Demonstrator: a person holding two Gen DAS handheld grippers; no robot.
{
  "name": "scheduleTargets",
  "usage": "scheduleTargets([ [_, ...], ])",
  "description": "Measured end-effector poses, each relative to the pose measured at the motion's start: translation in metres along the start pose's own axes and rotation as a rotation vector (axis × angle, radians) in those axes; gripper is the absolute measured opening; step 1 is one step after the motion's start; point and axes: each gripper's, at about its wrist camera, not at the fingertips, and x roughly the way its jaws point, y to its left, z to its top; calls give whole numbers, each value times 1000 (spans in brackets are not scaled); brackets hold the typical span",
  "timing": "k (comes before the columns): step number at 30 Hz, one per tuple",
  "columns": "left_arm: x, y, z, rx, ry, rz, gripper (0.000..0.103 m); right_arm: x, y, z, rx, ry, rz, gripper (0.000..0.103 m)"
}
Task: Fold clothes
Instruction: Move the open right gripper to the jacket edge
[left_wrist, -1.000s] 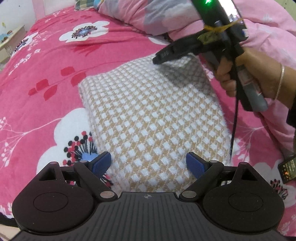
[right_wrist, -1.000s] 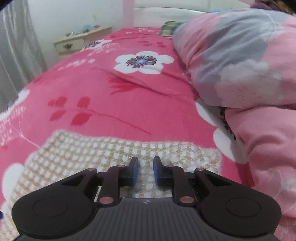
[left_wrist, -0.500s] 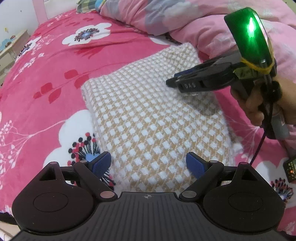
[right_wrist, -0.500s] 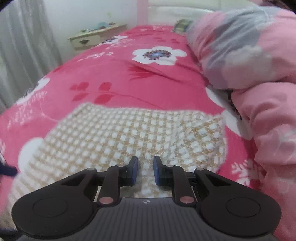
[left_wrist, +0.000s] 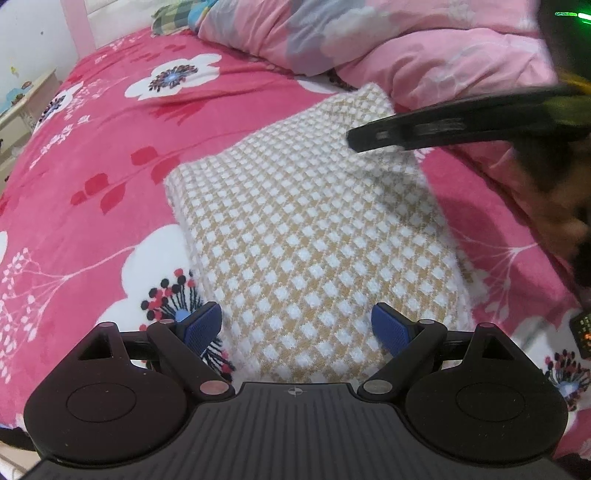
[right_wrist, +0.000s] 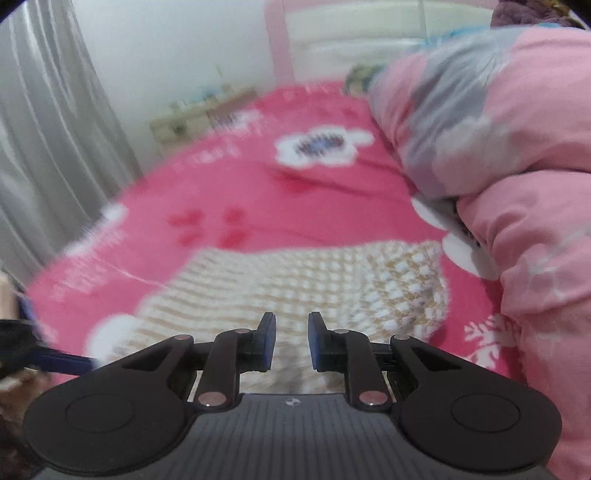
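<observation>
We see the folded checked garment lying flat on the pink flowered bedspread, beside the pink quilt. Our left gripper hovers over its near edge, fingers spread wide, holding nothing. Our right gripper hangs above the cloth, pads apart by a narrow gap, seemingly empty, though that view is blurred.

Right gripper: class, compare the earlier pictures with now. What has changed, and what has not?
The right gripper has drawn back from the folded cloth's far edge, empty, jaws narrowly apart. The left gripper stays wide open at the near edge, and the cloth lies unmoved on the bed.
</observation>
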Motion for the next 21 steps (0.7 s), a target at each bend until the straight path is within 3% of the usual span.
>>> scheduleTargets([
  [2, 1, 2, -1, -7, -6, -12, 90, -10, 4, -14, -6, 7, 26, 19],
  [4, 3, 3, -2, -18, -1, -27, 90, 6, 8, -42, -51, 93, -24, 19],
  [6, 4, 4, -3, -26, 6, -39, 91, 12, 11, -61, -120, 56, -47, 19],
  [10, -1, 1, -5, 11, -22, -20, 91, -23, 19, -44, -39, 21, -16, 23],
  [14, 2, 2, -8, 17, -33, -34, 91, -28, 29, -71, -92, 46, -11, 22],
  [16, 6, 1, -8, 9, -26, -41, 91, -19, 29, -94, -106, -8, -20, 22],
  [21, -4, 0, -8, 47, -75, -41, 90, -43, 30, -80, -16, -27, -11, 25],
])
